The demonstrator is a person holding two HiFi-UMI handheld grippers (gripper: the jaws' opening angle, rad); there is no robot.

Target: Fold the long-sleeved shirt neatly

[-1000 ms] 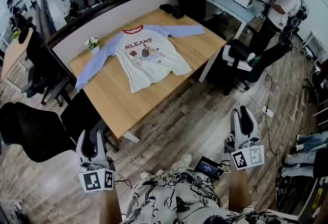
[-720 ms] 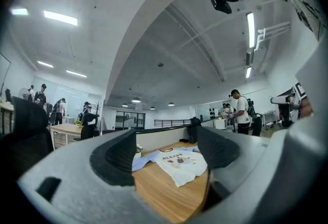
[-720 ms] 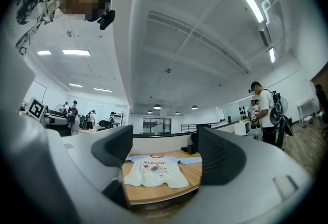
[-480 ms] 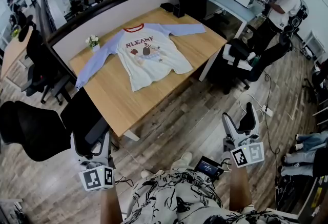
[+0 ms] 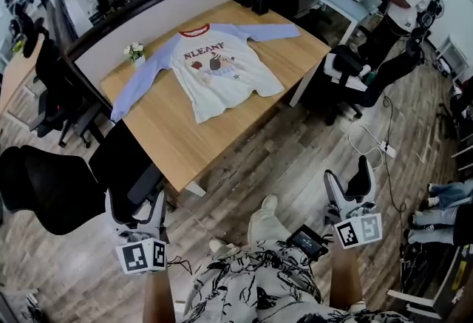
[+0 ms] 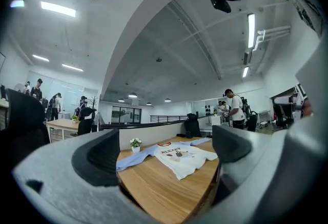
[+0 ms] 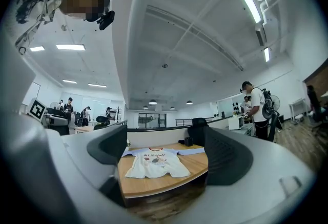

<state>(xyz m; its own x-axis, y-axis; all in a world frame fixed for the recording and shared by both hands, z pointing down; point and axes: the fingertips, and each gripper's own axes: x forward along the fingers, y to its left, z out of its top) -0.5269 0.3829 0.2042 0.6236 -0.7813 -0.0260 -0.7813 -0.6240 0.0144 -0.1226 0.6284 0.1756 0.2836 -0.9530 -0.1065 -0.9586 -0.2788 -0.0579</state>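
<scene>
The long-sleeved shirt (image 5: 214,70) lies flat and face up, both sleeves spread, on the wooden tabletop (image 5: 170,140), with a small flower pot (image 5: 135,53) just beside one sleeve. Well short of it, over the plank floor (image 5: 295,159), the left hand-held gripper (image 5: 135,205) and right hand-held gripper (image 5: 347,179) stand wide, their jaws having just been opening with nothing between them.

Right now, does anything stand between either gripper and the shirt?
A black chair stands at the near corner of the table, just ahead of the left gripper. Only floor lies between the right gripper and the table bearing the shirt. Both grippers' jaws have just been opening, nothing between them.
</scene>
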